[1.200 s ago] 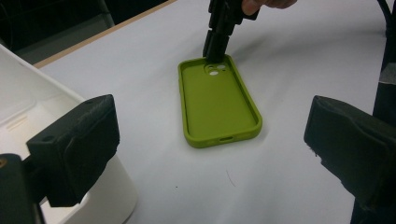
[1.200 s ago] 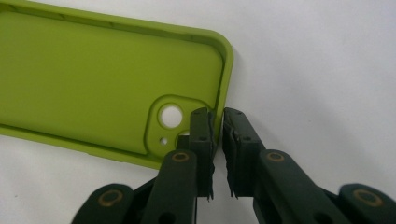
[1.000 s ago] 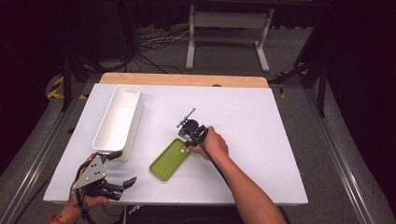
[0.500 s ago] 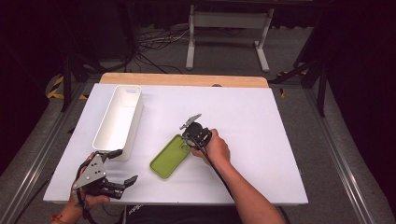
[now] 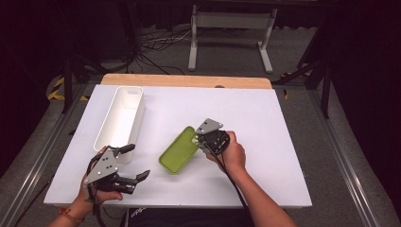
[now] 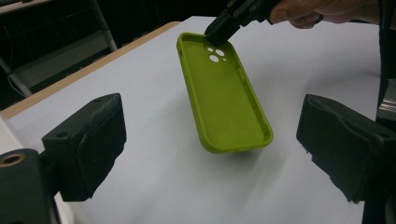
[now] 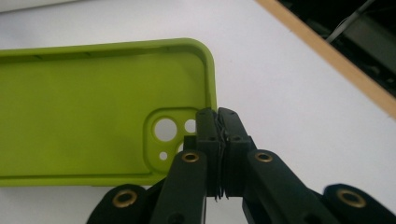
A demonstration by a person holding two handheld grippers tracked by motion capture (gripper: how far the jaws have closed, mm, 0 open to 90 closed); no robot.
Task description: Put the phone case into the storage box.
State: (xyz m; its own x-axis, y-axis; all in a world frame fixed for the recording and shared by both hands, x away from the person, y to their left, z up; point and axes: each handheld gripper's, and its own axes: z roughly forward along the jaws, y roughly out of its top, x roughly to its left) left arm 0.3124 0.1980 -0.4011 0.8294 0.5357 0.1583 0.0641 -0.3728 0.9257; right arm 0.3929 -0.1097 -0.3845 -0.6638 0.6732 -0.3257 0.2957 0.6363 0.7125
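A lime-green phone case [image 5: 179,150] lies inside-up near the middle of the white table [image 5: 265,118]. My right gripper [image 5: 198,140] is shut on the case's rim at the camera-cutout end [image 7: 93,102], jaws pinched together [image 7: 217,114]. That end looks raised a little, and the case [image 6: 224,93] throws a shadow under it. My left gripper [image 5: 136,161] hangs near the front left edge, open. Its jaws have just been closing slightly with nothing between the pads [image 6: 88,140]; it points at the case from a distance. The right gripper [image 6: 219,32] sits at the case's far end.
A long white bin [image 5: 142,111] stands on the left side of the table, just beyond my left gripper. A wooden strip [image 5: 184,80] runs along the far edge. Stand legs and cables are on the floor behind. Bare table lies to the right of my right hand.
My right gripper has drawn back to the right and up, taking the case's camera end with it. My left gripper has risen and shifted a little toward the case.
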